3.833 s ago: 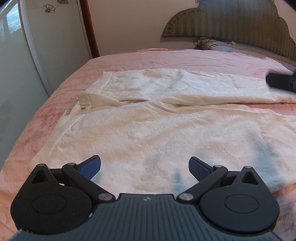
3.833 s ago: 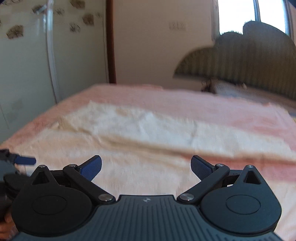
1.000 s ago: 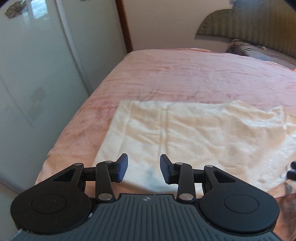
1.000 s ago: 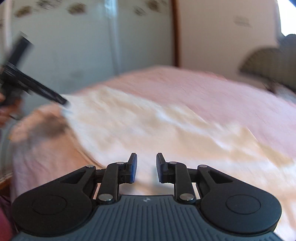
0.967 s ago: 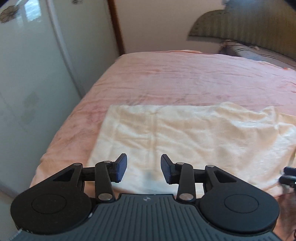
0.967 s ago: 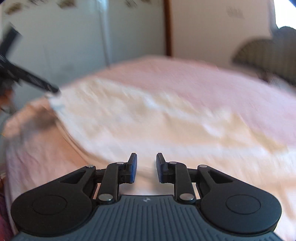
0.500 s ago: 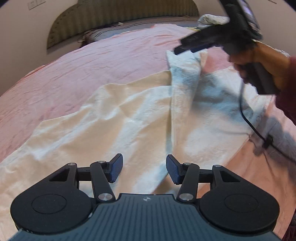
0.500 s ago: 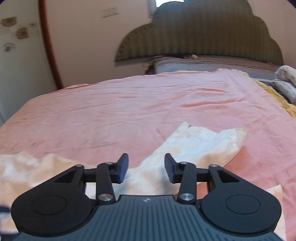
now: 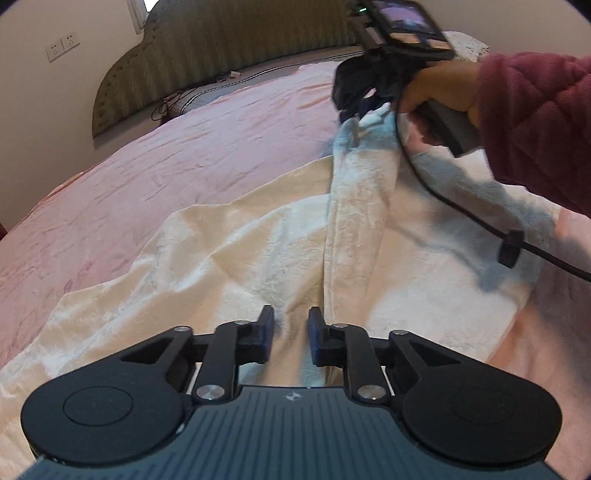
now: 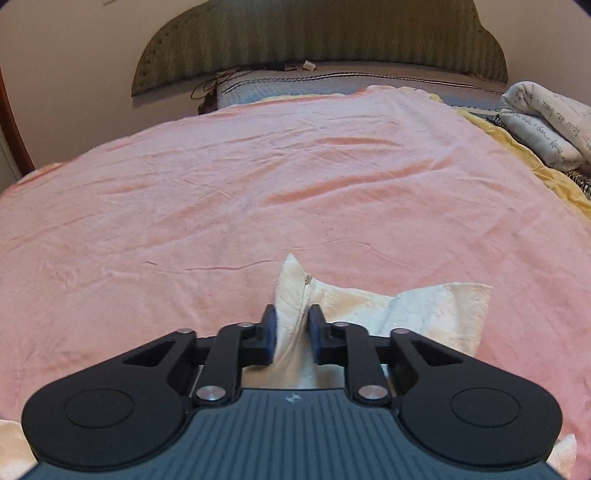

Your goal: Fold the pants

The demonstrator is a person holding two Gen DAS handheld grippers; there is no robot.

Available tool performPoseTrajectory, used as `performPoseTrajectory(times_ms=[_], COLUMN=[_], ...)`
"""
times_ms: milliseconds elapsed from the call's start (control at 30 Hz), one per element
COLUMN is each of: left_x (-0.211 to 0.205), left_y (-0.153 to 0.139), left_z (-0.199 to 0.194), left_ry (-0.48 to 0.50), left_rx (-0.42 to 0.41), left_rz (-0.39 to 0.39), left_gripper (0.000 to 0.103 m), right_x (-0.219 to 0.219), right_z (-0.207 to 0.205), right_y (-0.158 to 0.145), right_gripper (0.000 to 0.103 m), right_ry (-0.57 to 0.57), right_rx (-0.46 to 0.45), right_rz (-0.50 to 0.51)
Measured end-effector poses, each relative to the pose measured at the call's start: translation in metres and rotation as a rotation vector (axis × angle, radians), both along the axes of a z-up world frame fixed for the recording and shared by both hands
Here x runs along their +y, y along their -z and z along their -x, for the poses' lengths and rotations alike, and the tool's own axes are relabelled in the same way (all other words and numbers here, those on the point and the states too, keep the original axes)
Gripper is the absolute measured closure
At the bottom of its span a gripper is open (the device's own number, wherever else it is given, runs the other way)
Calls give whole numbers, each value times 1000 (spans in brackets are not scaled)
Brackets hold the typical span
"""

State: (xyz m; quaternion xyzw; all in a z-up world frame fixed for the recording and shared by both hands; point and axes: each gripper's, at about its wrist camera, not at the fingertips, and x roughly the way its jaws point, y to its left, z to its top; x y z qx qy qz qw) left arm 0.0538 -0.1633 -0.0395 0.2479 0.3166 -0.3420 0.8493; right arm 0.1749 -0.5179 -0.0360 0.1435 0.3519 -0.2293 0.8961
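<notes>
The cream pants (image 9: 240, 258) lie rumpled on the pink bed. My left gripper (image 9: 290, 328) is closing, and its pads pinch a raised fold of the cloth at the near edge. That fold runs as a taut ridge up to my right gripper (image 9: 352, 110), held by a hand in a dark red sleeve (image 9: 535, 122). In the right wrist view the right gripper (image 10: 291, 328) is closing too, with its pads pressed on a cream pants corner (image 10: 295, 291) that stands up between them. The rest of that end of the pants (image 10: 436, 310) lies flat to the right.
The pink bedspread (image 10: 258, 184) stretches out ahead to a padded olive headboard (image 10: 314, 33). Rolled printed bedding (image 10: 543, 118) and a yellow sheet edge sit at the far right. A black cable (image 9: 461, 206) hangs from the right gripper across the pants.
Both views have swung from the wardrobe side toward the headboard. Since half a second ago both pairs of jaws have narrowed onto the cloth, and the right one now pinches a corner.
</notes>
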Motion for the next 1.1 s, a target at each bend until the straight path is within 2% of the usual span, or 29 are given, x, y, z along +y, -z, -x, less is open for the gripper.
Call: performPoseTrajectory(times_ms=[100, 167, 300, 433, 567, 600, 700, 767, 833, 900, 933, 967, 1100], left_x=[4, 9, 21, 24, 23, 23, 23, 23, 23, 22, 20, 16, 1], left_y=[-4, -10, -26, -27, -26, -27, -26, -25, -23, -19, -16, -14, -4], left_z=[1, 8, 33, 48, 49, 50, 53, 50, 49, 53, 55, 57, 65], left_ry=[-15, -6, 71, 135, 145, 142, 110, 130, 136, 172, 190, 202, 262], left_rx=[-1, -36, -81, -53, -4, -9, -96, -75, -64, -78, -87, -98, -160], left_rz=[37, 53, 102, 107, 104, 102, 67, 70, 75, 68, 50, 32, -26], left_gripper=[100, 103, 103, 103, 103, 103, 103, 102, 84, 79, 69, 59, 53], right_x=[-17, -29, -46, -45, -41, -40, -41, -43, -47, -52, -53, -52, -58], right_z=[46, 87, 183, 266, 314, 321, 327, 323, 311, 302, 296, 293, 273], right_y=[-14, -21, -28, -14, 9, 11, 17, 17, 22, 31, 36, 40, 42], right_gripper=[92, 92, 93, 94, 95, 95, 95, 94, 87, 62, 56, 52, 51], right_ry=[55, 99, 187, 252, 312, 322, 291, 322, 337, 342, 343, 353, 343], right_rx=[-126, -224, -401, -446, -457, -463, -466, -452, -430, -429, -441, -450, -481], right_rz=[-69, -145, -272, -327, -392, -396, -445, -450, -479, -535, -551, -559, -539])
